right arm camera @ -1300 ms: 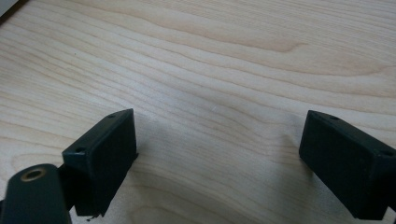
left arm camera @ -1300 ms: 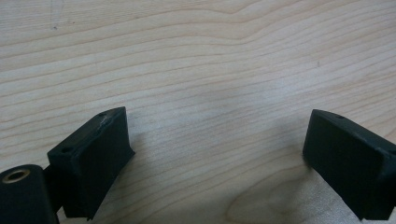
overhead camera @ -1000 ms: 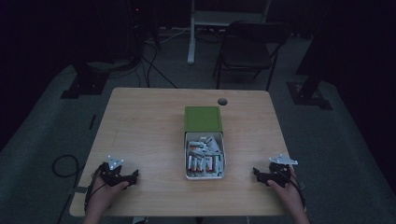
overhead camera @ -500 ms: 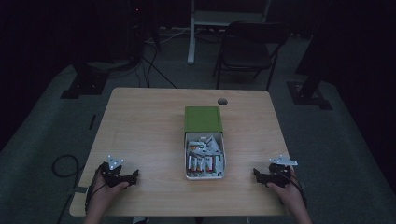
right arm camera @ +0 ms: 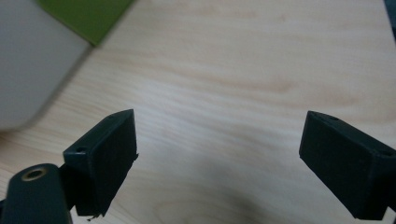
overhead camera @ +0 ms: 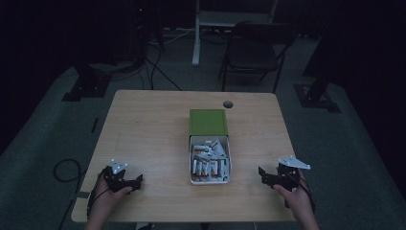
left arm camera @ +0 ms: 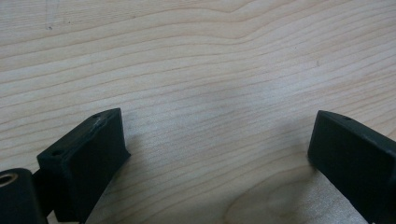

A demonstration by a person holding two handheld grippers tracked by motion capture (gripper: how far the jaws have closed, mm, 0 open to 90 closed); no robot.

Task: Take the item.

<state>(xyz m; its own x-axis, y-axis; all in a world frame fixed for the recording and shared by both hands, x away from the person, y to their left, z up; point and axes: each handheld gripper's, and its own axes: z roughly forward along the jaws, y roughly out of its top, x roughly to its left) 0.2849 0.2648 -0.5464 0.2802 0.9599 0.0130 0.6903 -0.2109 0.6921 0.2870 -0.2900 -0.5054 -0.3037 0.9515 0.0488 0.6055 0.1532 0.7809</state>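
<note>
From above, the white tray (overhead camera: 210,178) of small packets sits at table centre, its green lid (overhead camera: 208,122) touching at 12 o'clock; the left gripper (overhead camera: 139,181) rests at 8 o'clock, the right gripper (overhead camera: 261,173) at 4. Left gripper view: jaws spread wide over bare table (left arm camera: 196,70). Right gripper view: jaws wide apart, tray wall (right arm camera: 32,60) at 10 o'clock.

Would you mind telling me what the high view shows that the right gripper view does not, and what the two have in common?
High view: the open white box with small packets inside, the left gripper at the table's near left, a chair beyond the table.

Right gripper view: a close look along the right gripper, jaws wide apart with bare wood between them.

Both: the wooden table, the box's white wall and its green lid.
</note>
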